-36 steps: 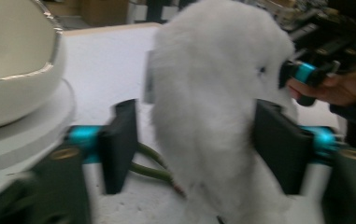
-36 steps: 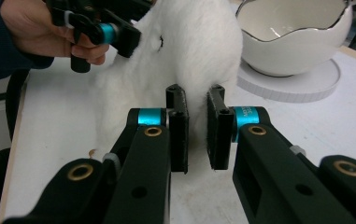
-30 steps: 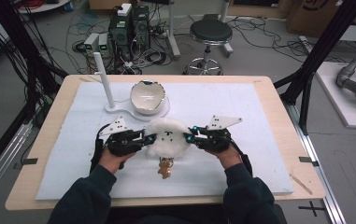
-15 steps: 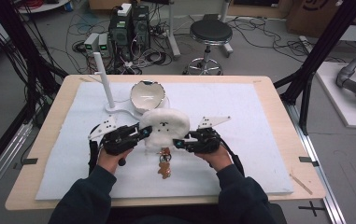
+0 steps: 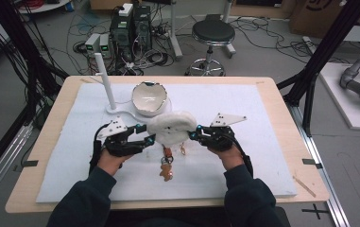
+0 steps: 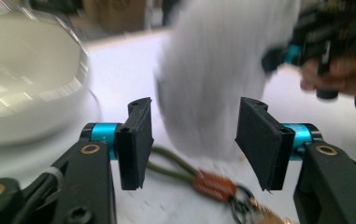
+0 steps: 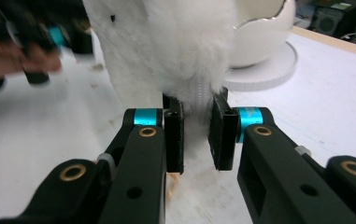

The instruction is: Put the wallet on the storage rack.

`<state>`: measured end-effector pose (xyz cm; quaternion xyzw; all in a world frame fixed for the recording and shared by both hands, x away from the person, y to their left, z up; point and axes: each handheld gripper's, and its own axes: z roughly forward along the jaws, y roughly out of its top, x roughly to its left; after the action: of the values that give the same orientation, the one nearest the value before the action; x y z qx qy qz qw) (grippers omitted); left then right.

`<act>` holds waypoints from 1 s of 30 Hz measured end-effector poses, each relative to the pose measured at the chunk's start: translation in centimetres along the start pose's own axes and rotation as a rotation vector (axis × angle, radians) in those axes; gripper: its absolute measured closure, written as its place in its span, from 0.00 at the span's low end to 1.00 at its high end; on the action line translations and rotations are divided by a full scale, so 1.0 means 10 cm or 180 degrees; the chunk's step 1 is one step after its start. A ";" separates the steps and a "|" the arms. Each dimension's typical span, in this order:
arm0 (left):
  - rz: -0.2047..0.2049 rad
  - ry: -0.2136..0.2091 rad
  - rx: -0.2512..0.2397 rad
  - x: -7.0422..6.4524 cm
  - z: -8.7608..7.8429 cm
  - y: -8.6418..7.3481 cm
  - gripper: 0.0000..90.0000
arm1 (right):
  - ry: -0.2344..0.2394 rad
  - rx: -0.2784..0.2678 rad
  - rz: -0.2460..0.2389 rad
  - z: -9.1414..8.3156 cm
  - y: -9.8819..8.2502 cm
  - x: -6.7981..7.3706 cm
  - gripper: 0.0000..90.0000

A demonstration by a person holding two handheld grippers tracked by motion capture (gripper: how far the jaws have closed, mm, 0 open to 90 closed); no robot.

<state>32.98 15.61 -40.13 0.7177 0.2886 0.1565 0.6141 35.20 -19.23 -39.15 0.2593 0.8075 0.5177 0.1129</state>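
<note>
One camera hangs above my near side, looking forward and down over the whole surface (image 5: 262, 142). Another rides each of my tools, close behind its jaws, looking along them low over the surface. All three share the fluffy white pouch (image 5: 173, 126) (image 6: 213, 70) (image 7: 175, 51) and the white bowl (image 5: 149, 97) (image 6: 21, 79) (image 7: 259, 28).

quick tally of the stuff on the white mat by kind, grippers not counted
white fluffy pouch: 1
brown keychain charm on an olive strap: 1
white egg-shaped glossy bowl: 1
white upright post on a flat base: 1
total: 4
</note>
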 end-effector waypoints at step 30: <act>-0.0429 0.1135 0.0044 0.66 -0.72 -0.20 0.25 | -0.0574 0.0114 -0.0684 0.20 1.02 -0.22 0.88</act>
<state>33.59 25.49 -41.50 0.6618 0.4414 0.2377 0.5574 41.07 -15.53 -31.03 0.2188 0.8263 0.4627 0.2352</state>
